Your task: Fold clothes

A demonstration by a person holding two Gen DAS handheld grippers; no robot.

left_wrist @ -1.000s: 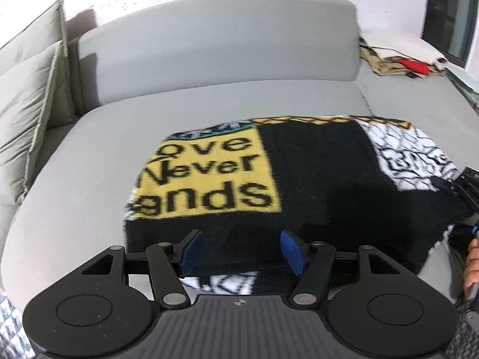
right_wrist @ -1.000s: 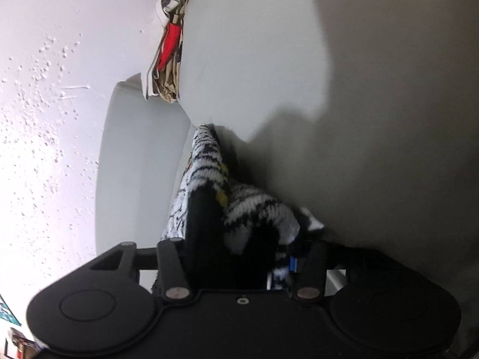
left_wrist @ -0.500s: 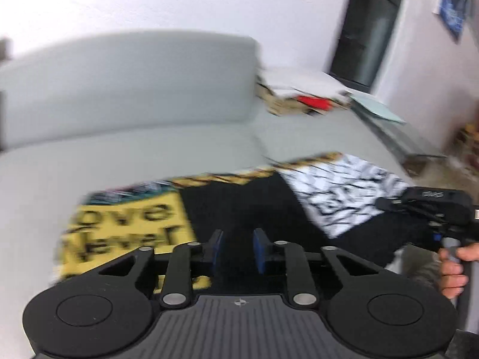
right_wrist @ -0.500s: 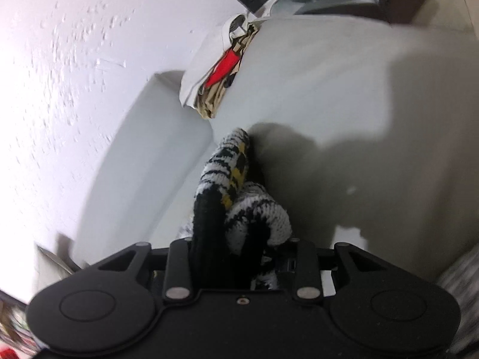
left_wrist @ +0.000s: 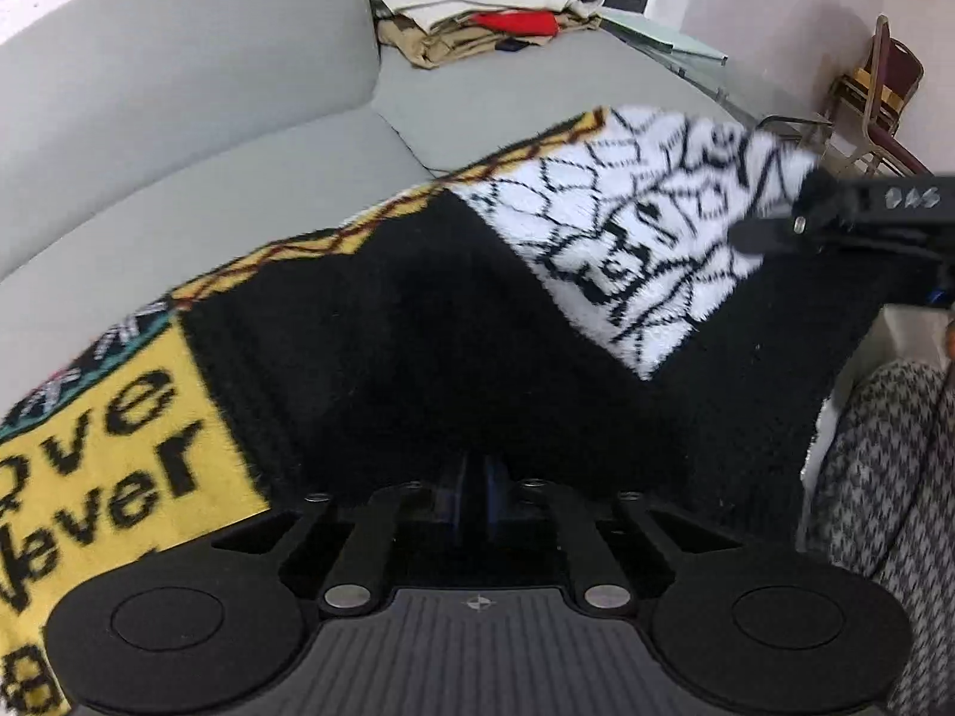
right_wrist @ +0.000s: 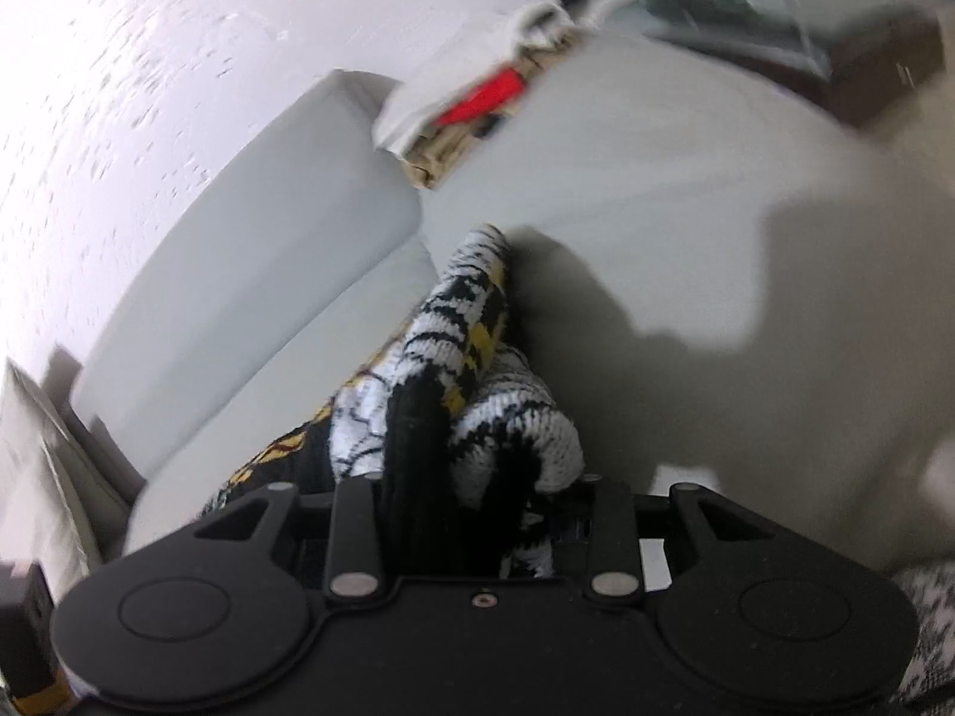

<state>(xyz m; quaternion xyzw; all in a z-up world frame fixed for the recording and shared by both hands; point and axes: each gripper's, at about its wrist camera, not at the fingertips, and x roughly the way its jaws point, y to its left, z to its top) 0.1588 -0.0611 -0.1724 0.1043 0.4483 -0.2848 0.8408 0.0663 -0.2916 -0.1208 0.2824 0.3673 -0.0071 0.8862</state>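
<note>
A knit sweater [left_wrist: 453, 322] in black, yellow and white, with black lettering on a yellow patch, lies across the grey sofa seat [left_wrist: 507, 83]. My left gripper [left_wrist: 474, 486] is shut on its black near edge, and the cloth rises in a fold toward it. In the left wrist view my right gripper [left_wrist: 770, 232] reaches in from the right, clamped on the white patterned corner. The right wrist view shows the right gripper [right_wrist: 477, 495] shut on a bunched wad of the sweater [right_wrist: 477, 370]; its fingertips are buried in the knit.
A pile of folded clothes [left_wrist: 489, 24], beige, white and red, sits at the sofa's far end. The sofa backrest [left_wrist: 179, 77] curves behind. A chair [left_wrist: 877, 95] and a glass table [left_wrist: 668, 39] stand at the right. Houndstooth fabric on a person [left_wrist: 883, 477] is at lower right.
My left gripper went from open to shut on the sweater's black edge and swung right. The right gripper kept its hold and tilted, lifting the white corner.
</note>
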